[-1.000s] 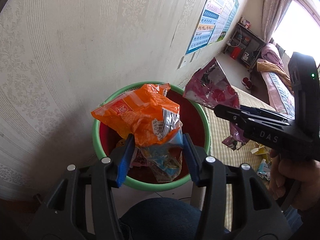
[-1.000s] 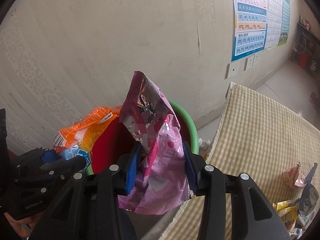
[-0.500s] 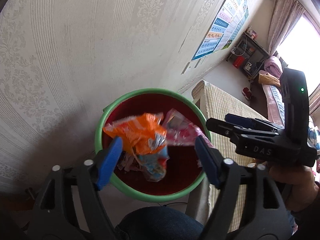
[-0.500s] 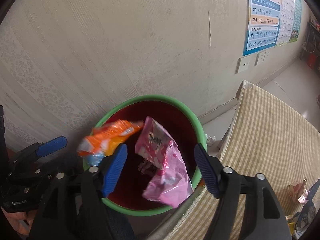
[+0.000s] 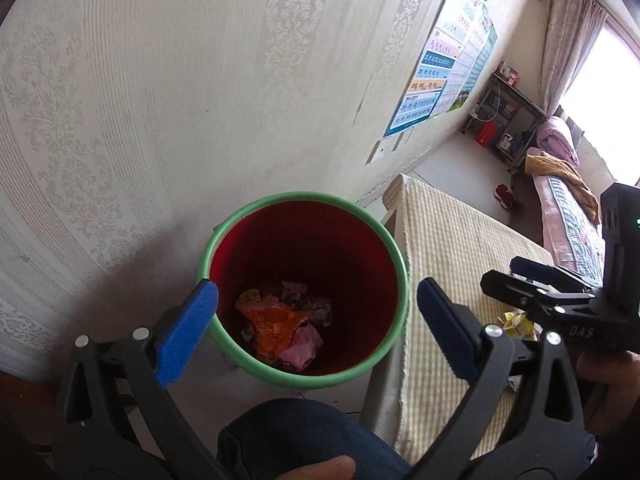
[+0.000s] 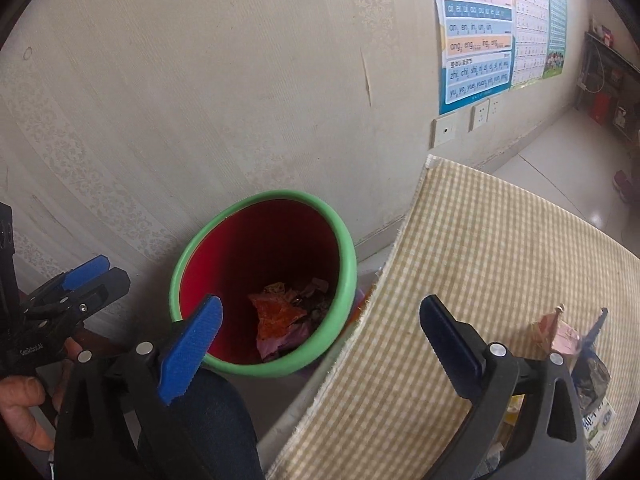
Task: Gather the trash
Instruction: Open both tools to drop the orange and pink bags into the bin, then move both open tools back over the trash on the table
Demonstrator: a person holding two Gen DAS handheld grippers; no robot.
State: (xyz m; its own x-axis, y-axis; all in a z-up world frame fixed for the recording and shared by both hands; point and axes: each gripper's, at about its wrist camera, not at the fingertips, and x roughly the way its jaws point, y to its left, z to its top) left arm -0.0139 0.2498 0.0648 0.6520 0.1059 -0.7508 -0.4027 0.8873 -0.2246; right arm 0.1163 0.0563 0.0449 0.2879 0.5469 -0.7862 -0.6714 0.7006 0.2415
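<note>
A red bin with a green rim (image 5: 280,376) stands on the floor by the wall; it also shows in the right wrist view (image 6: 352,256). An orange wrapper (image 5: 276,322) and a pink wrapper (image 5: 302,346) lie at its bottom, also seen from the right wrist as the orange wrapper (image 6: 280,312) and the pink wrapper (image 6: 276,344). My left gripper (image 5: 316,326) is open and empty above the bin. My right gripper (image 6: 320,342) is open and empty, over the bin's right rim and the table edge. More wrappers (image 6: 560,330) lie on the table at the right.
A table with a yellow checked cloth (image 6: 500,248) stands right of the bin. The papered wall (image 5: 200,100) is just behind the bin. My knee in jeans (image 5: 296,436) is below the bin. A bed and shelves (image 5: 560,184) are far back.
Both grippers opened wide and let go; the orange and pink wrappers fell to the bin's bottom. Both grippers have risen and the right one has drawn toward the table.
</note>
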